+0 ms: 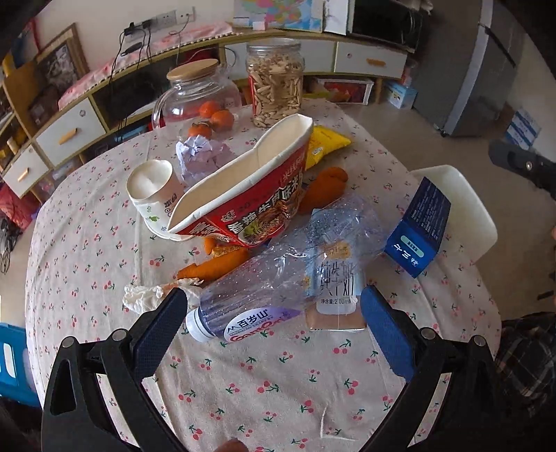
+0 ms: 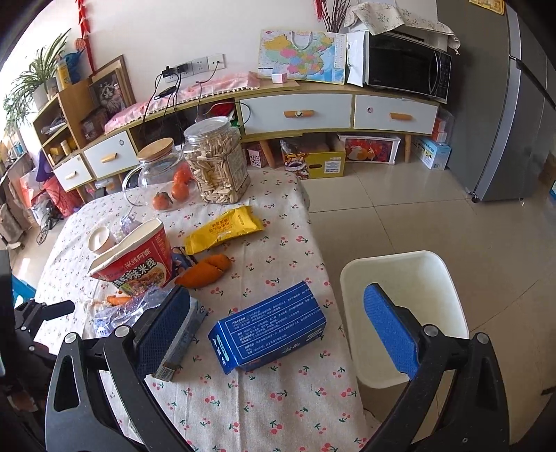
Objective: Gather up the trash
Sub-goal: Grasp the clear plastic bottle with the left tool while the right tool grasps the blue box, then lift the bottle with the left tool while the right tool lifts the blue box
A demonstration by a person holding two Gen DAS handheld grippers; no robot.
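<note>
Right wrist view: both grippers gape; blue box (image 2: 267, 328) lies near table edge (image 2: 325, 264).

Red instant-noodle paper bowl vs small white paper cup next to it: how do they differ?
The red instant-noodle paper bowl is far larger than the small white paper cup. The bowl is boldly printed in red, while the cup is mostly white with small motifs. The bowl's rim is crushed into a long narrow shape; the cup's is dented but rounder. Both are empty, tipped over and touching on the cherry-print tablecloth.

white wall (image 2: 166, 31), tiled floor (image 2: 399, 222) — low sideboard (image 2: 299, 111) with white drawers, microwave (image 2: 406, 69) on top, grey fridge (image 2: 514, 114) beside.
</note>
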